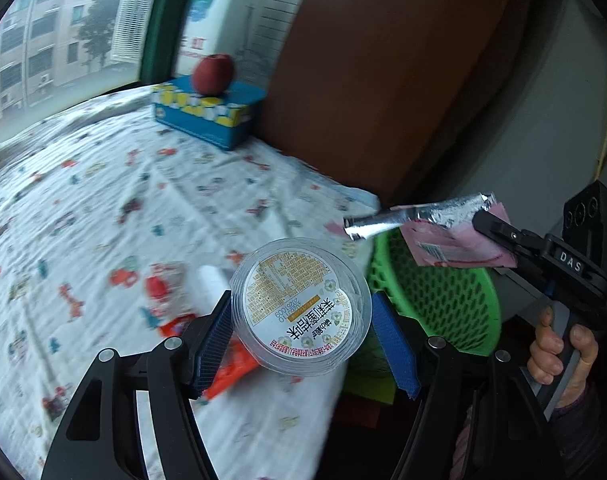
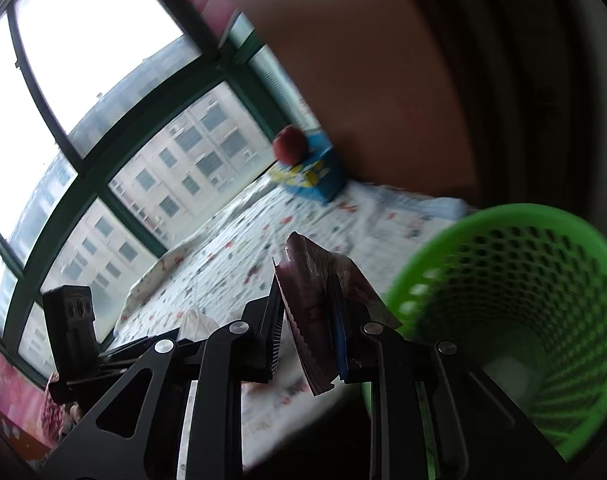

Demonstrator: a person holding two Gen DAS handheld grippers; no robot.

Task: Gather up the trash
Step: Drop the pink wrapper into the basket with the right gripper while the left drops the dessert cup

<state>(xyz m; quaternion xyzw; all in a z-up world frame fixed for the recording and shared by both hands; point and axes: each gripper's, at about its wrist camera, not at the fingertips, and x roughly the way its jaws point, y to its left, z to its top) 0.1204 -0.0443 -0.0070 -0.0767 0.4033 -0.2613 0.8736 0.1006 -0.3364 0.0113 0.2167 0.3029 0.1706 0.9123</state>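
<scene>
left gripper [image 1: 303, 332]: I have the clear round plastic cup with a printed foil lid [image 1: 301, 306] clamped between the blue pads, held above the bed edge.
right gripper [image 2: 307, 328]: closed on the pink, foil-lined snack wrapper [image 2: 317, 300], beside the green perforated plastic bin [image 2: 515, 320].
step: I'd centre the wrapper over the bin mouth before letting go; it's light and may drift.
surface: white patterned bedsheet [image 1: 103, 200], more wrappers on it.
room: window, red apple [image 1: 213, 74] on a blue box [image 1: 207, 114].

daylight from window [image 2: 83, 92] | motion blur | edges perhaps fisheye-warped
</scene>
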